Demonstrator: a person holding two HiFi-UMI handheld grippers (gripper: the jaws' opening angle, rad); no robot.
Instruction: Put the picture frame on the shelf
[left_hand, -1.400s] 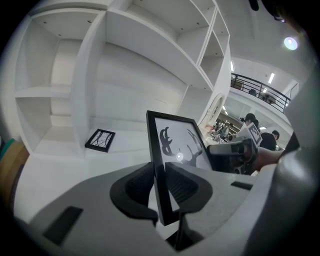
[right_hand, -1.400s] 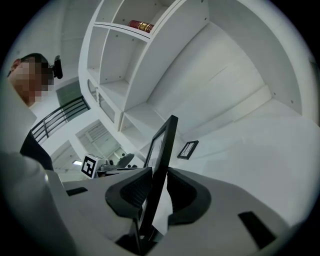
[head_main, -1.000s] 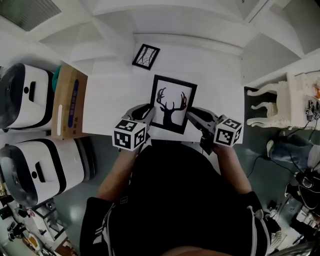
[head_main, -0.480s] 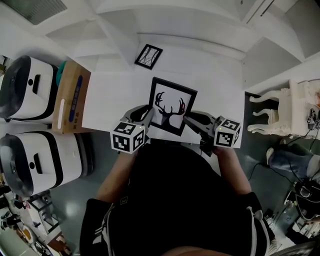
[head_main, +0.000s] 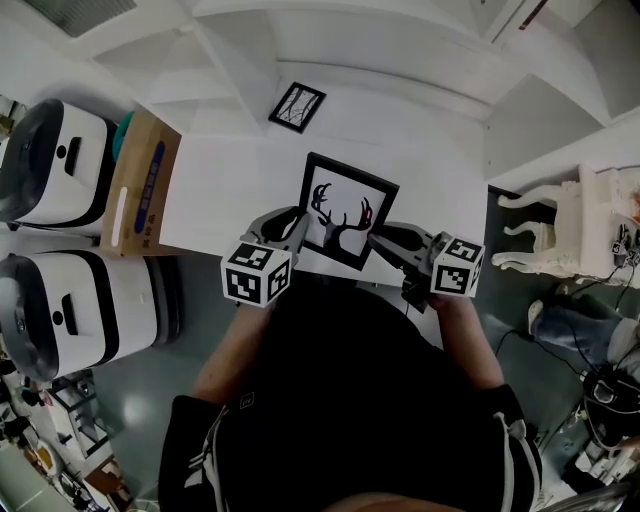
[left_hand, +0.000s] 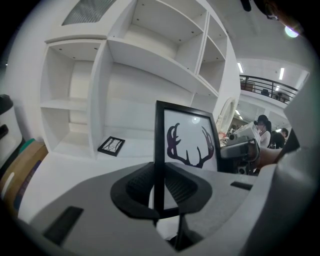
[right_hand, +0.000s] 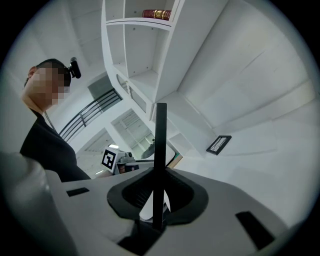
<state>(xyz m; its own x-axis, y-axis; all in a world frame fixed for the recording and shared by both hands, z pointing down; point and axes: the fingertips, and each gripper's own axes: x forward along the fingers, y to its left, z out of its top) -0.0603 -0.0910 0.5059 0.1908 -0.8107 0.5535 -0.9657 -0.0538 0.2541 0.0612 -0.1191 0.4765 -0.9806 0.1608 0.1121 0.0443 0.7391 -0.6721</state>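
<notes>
At the left of the head view a cardboard box (head_main: 140, 185) stands against the white counter (head_main: 230, 190). It carries a blue printed strip too small to read. Further in, a small black frame (head_main: 297, 107) lies flat at the back of the counter, below the shelf (left_hand: 150, 57).

At centre, the left gripper (head_main: 292, 228) is clamped on the left edge of the picture frame (head_main: 345, 210), the deer-antler print. The frame is held just above the counter's near edge, well short of the shelf. The right gripper (head_main: 385, 238) has the frame's right edge between its jaws, which are closing onto it.

Judging by this, the pickup is about done, and the carry to the shelf and the setting down are left.

The only markings that show clearly are the black-and-white squares on the grippers' cubes. A reddish thing on an upper shelf in the right gripper view has no legible text.
</notes>
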